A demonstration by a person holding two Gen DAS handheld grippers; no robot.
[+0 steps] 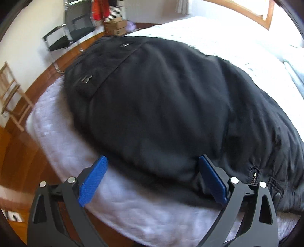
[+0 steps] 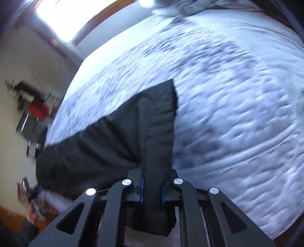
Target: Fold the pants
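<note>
Black pants [image 1: 161, 106] lie on a white bed, waistband end with snaps toward the far left, a zipper at the lower right. My left gripper [image 1: 152, 178] is open, its blue pads [image 1: 93, 180] spread at the pants' near edge over the bed's side. In the right wrist view my right gripper [image 2: 152, 191] is shut on a bunched strip of the pants [image 2: 155, 133], lifted above the bed. The rest of the pants trails down to the left. The left gripper [image 2: 33, 191] shows small at the far left, in a hand.
The white quilted bed cover [image 2: 237, 114] spreads far to the right. A wooden floor [image 1: 17, 152], a wooden folding chair [image 1: 11, 95], a black chair [image 1: 74, 26] and cardboard boxes [image 1: 115, 27] stand beyond the bed. A pillow [image 2: 186, 5] lies at the bed's head.
</note>
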